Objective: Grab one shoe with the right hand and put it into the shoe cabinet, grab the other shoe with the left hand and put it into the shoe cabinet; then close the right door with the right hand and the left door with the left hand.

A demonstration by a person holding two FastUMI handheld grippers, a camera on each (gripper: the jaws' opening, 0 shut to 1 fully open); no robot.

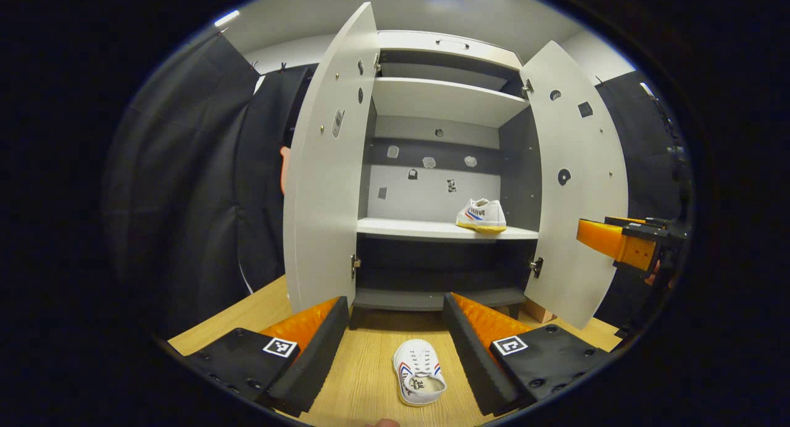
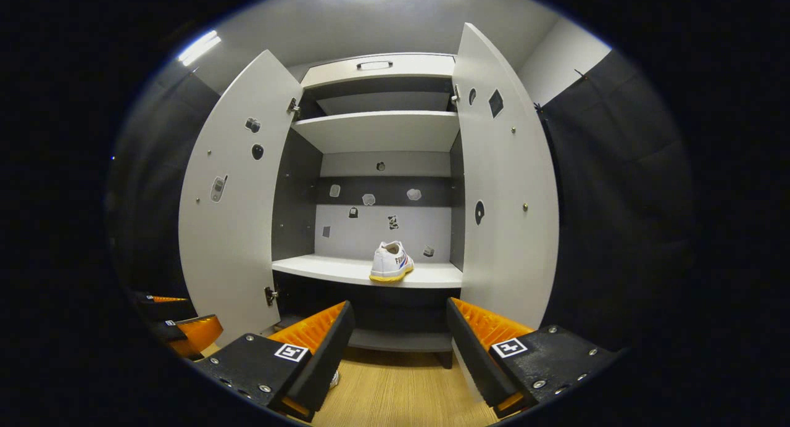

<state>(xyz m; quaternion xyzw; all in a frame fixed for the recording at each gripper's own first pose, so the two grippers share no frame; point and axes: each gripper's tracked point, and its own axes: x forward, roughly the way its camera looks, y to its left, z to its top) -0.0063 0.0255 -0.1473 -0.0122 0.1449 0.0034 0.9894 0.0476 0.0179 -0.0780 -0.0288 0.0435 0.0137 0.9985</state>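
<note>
- Left gripper (image 1: 390,328) poised low over the wooden floor (image 1: 364,377) before the shoe cabinet (image 1: 441,103), jaws spread wide, nothing between the pads.
- One white shoe (image 1: 419,373) lying on the floor directly between the two spread fingers, nearer the camera than their tips, touching neither, toe pointing towards the cabinet.
- Second white shoe (image 1: 482,215) standing upright on the cabinet's middle shelf (image 1: 407,229), towards its right end, close to the right side wall.
- Both doors swung open: left door (image 1: 330,168) and right door (image 1: 577,180) flanking the opening.
- Right gripper (image 2: 398,331) held in front of the cabinet, jaws likewise apart and empty; seen in the left gripper view at the far right edge (image 1: 623,239), beside the right door.
- In the right gripper view, shelved shoe (image 2: 390,261) well beyond the fingertips, heel facing out, roughly centred between the jaws.
- A sliver of the floor shoe (image 2: 334,379) peeping out beside the right gripper's left finger.
- Left gripper (image 2: 185,328) low at the left edge of the right gripper view.
</note>
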